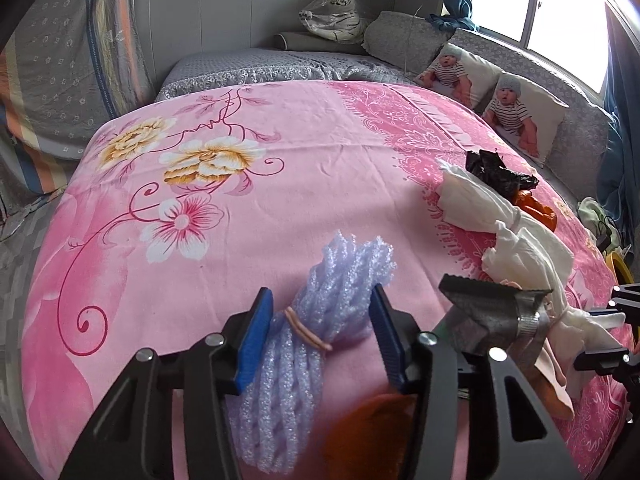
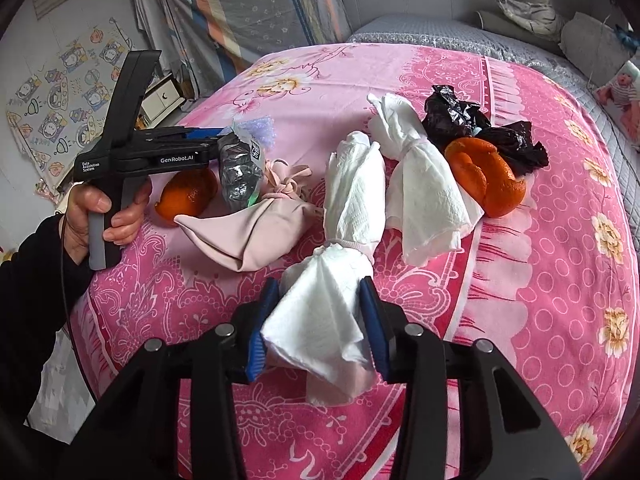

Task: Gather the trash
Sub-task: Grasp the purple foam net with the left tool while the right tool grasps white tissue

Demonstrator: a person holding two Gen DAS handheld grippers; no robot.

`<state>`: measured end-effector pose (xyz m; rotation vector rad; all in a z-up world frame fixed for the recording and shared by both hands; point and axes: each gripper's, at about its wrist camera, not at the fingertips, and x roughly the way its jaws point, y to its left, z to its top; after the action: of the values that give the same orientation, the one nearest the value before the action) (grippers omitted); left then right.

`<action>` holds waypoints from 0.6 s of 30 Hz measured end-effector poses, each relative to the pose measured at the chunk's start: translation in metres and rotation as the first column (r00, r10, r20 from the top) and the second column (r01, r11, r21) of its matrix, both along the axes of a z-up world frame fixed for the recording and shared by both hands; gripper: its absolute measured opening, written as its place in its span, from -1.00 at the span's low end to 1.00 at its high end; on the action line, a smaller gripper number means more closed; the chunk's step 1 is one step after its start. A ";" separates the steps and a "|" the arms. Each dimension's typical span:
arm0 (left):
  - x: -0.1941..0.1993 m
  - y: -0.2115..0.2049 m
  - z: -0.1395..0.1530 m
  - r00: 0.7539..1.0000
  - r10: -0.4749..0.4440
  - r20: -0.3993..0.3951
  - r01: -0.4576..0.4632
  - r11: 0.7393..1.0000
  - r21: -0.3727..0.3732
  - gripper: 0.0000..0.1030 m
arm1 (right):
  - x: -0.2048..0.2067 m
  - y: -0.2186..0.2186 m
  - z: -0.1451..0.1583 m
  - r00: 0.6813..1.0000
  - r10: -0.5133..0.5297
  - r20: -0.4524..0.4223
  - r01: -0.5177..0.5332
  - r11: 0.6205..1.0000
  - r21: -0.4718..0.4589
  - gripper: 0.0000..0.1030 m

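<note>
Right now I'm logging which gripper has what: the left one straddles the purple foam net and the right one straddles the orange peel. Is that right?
Not quite. The right gripper straddles a tied white tissue bundle, as the right wrist view shows; the orange peel lies farther off. The left gripper does straddle the purple foam net.

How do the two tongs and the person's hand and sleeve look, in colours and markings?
Both tongs, left and right, have black angular frames with silver round bolts and blue ribbed pads on the fingers. From the side, the left one has a pistol-shaped black body with a grey trigger and white "GenRobot.AI" print. The bare hand comes out of a black sleeve, beside a thin black cable.
</note>
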<state>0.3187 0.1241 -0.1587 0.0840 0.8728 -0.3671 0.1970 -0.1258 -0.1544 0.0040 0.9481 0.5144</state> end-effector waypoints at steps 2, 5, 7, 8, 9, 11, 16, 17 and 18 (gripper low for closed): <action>0.000 0.001 0.001 1.000 0.012 0.002 -0.012 1.000 0.008 -0.28 | 0.000 -0.002 0.000 1.000 -0.009 -0.001 0.009 1.000 0.005 -0.48; 0.000 0.000 0.003 0.999 0.031 0.011 -0.032 0.999 0.020 -0.36 | 0.001 -0.006 0.000 1.000 -0.020 -0.011 0.020 1.000 0.016 -0.59; -0.001 0.001 0.007 0.999 0.044 0.015 -0.044 0.999 0.020 -0.40 | 0.000 -0.008 0.002 1.000 -0.026 -0.004 0.026 1.000 0.013 -0.62; -0.001 0.001 0.009 0.999 0.050 0.017 -0.050 0.999 0.015 -0.41 | -0.002 -0.008 0.003 1.000 -0.026 0.000 0.026 1.000 0.014 -0.63; -0.002 0.002 0.011 0.998 0.057 0.021 -0.057 0.998 0.010 -0.43 | -0.004 -0.009 0.005 1.000 -0.025 0.007 0.025 1.000 0.015 -0.64; -0.006 0.005 0.017 0.997 0.068 0.030 -0.068 0.998 -0.003 -0.45 | -0.010 -0.009 0.009 0.999 -0.026 0.033 0.025 1.000 0.008 -0.64; -0.013 0.008 0.031 0.994 0.092 0.056 -0.092 0.996 -0.004 -0.56 | -0.022 -0.011 0.021 0.997 -0.024 0.071 0.023 1.000 0.012 -0.64; -0.015 0.008 0.033 0.994 0.092 0.060 -0.092 0.996 -0.004 -0.56 | -0.024 -0.012 0.023 0.997 -0.027 0.074 0.026 1.000 0.014 -0.64; -0.017 0.008 0.036 0.994 0.090 0.062 -0.090 0.996 -0.006 -0.56 | -0.025 -0.013 0.024 0.996 -0.032 0.079 0.031 0.999 0.015 -0.64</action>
<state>0.3014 0.1318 -0.1232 0.0524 0.8116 -0.2805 0.1721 -0.1388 -0.1303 0.0113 0.8660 0.4884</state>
